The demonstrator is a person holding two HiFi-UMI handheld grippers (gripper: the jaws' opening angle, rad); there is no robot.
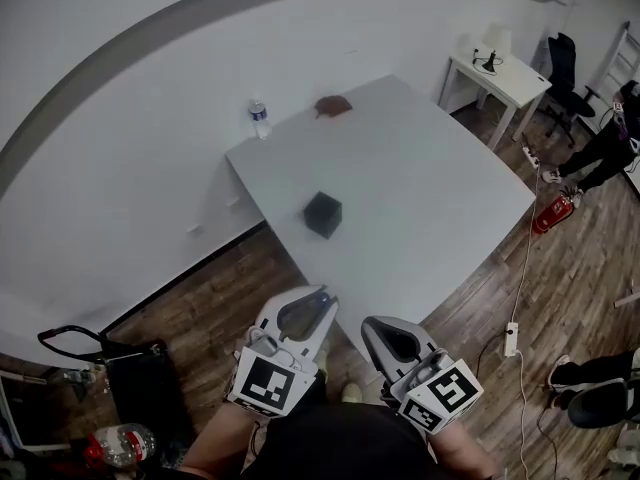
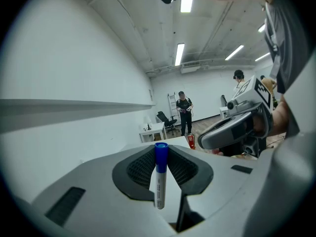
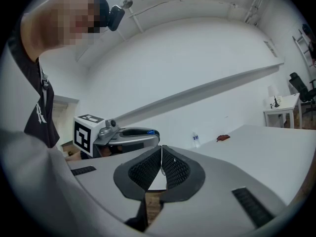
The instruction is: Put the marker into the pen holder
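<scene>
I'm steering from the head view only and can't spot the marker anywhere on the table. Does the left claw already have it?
Observer: Yes. The left gripper view shows the left claw shut on the marker, with its blue cap out at the tips.
Operator: And the right claw, is it carrying anything?
Observer: No. The right gripper view shows the right claw shut, with nothing between its jaws.

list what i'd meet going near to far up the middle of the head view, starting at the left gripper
left gripper, shut on the marker → black pen holder → reddish-brown object. The water bottle sits about level with that last one, so it is left out.
</scene>
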